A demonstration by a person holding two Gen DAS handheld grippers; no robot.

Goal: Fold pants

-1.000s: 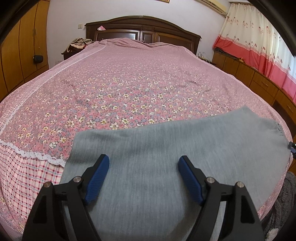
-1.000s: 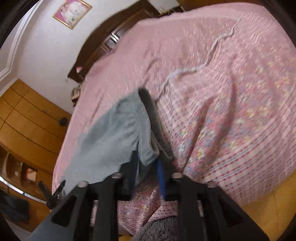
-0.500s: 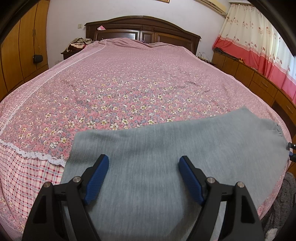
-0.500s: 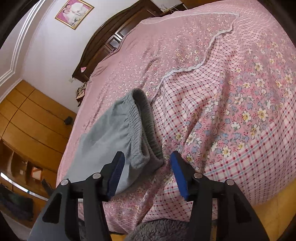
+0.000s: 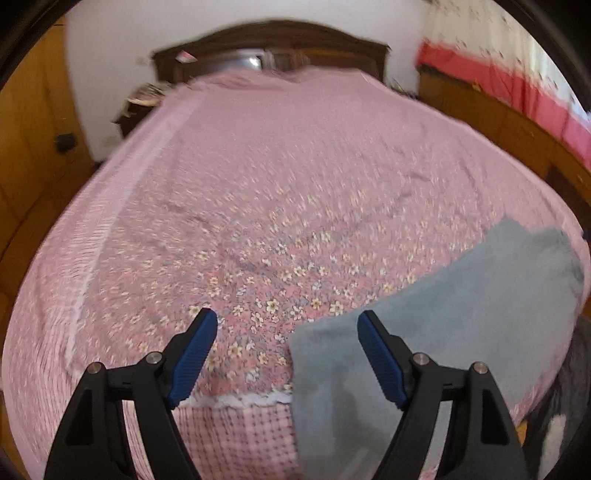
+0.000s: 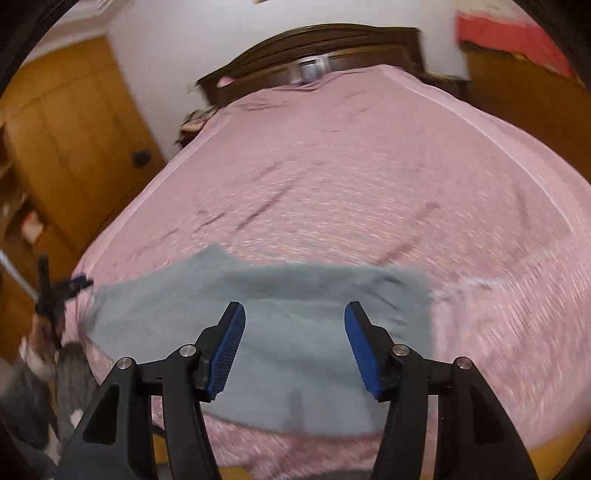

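We hold the left gripper (image 5: 286,328) wide apart and empty above the near edge of the bed (image 5: 295,177); the grey pants (image 5: 461,325) lie just to its right, their left edge under its right finger. Our right gripper (image 6: 293,325) hangs over the middle of the pants, its jaws opening, nothing pinched between them. Beyond the pants the pink floral bedspread (image 6: 351,177) runs open to the dark headboard (image 6: 314,48). Wooden wardrobes (image 6: 66,140) flank the left.

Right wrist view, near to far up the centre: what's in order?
Open right gripper → grey folded pants → pink floral bedspread → dark wooden headboard → white wall.
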